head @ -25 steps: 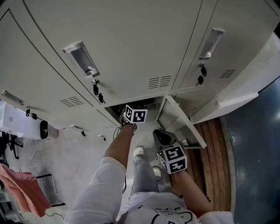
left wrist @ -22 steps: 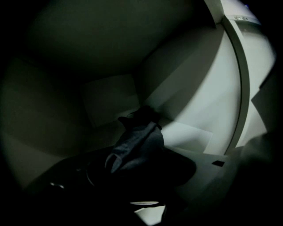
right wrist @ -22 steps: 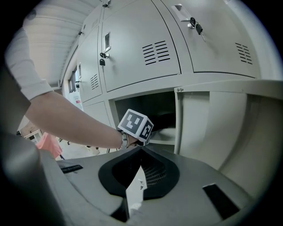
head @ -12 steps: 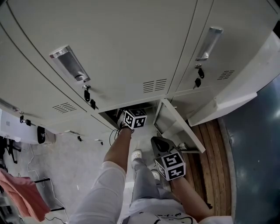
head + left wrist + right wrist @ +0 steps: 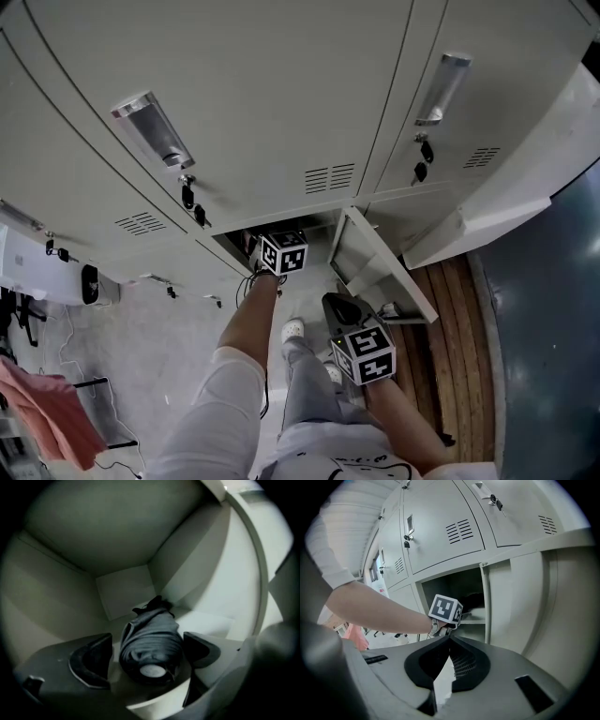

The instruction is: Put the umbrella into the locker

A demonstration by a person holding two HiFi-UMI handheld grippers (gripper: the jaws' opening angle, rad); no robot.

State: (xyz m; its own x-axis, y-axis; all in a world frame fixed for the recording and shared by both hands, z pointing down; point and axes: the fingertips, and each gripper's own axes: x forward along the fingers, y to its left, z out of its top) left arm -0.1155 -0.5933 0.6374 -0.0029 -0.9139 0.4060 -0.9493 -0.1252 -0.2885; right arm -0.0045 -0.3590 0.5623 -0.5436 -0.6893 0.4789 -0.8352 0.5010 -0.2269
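Inside the locker (image 5: pixel 124 592) our left gripper (image 5: pixel 146 645) has just been opening its jaws, now wide and off the folded umbrella (image 5: pixel 151 637) lying on its floor between them; we judge it delivered. Its long axis runs toward the back wall, capped end facing us. Our right gripper (image 5: pixel 449 641) hangs outside, closed, empty.

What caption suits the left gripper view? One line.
Left gripper, jaws just opened, straddling the folded umbrella lying inside the locker.

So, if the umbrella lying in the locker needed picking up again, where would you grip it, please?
Probably across the umbrella's rolled body just behind the round cap end, coming in through the locker's open front: it lies lengthwise, cap towards the opening, with room either side.
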